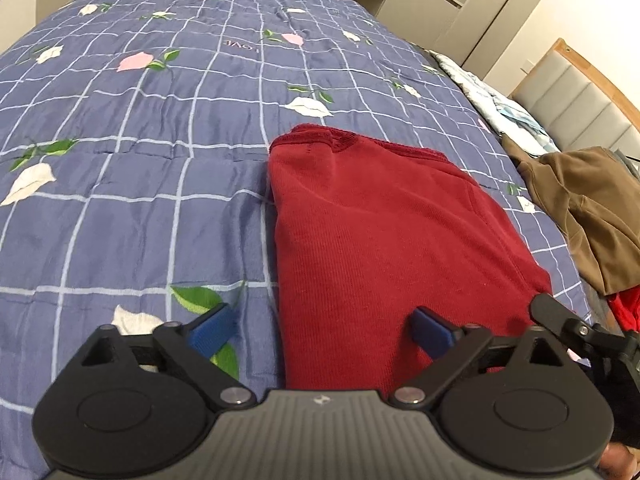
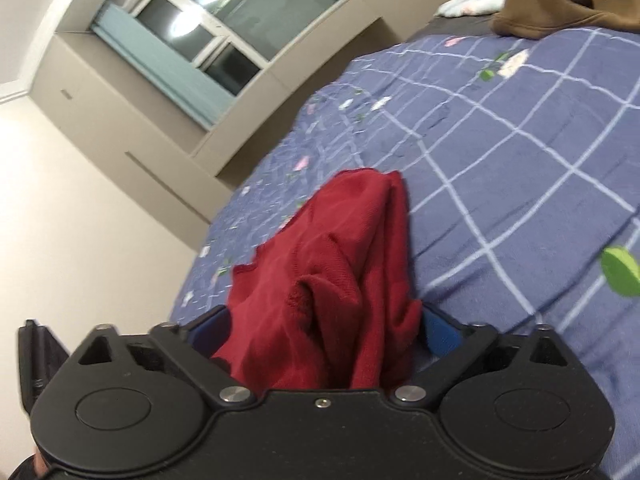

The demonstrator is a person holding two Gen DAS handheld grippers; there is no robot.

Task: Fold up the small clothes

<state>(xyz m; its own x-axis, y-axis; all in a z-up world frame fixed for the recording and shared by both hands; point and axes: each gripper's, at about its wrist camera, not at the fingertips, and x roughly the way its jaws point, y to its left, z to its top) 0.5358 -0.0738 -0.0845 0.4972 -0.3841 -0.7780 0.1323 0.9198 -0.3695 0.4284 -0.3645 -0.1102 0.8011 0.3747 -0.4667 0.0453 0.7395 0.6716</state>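
In the left wrist view, the left gripper (image 1: 322, 330) is hovering with its blue-padded fingers (image 1: 214, 328) spread wide, straddling the near left edge of a folded dark red knit garment (image 1: 384, 240); neither pad is pressing on it. The garment is lying flat on a blue quilted bedspread with a white grid and flower print (image 1: 140, 200). A crumpled brown garment (image 1: 580, 216) is sitting well apart at the right edge of the bed. Part of the other black gripper (image 1: 568, 320) is showing at the lower right.

In the right wrist view, the right gripper (image 2: 320, 334) is standing wide open, with the bunched red cloth (image 2: 340, 272) passing between its fingers (image 2: 440, 332); I cannot tell whether the pads are pressing it. A window (image 2: 224, 20) is showing beyond the bed.
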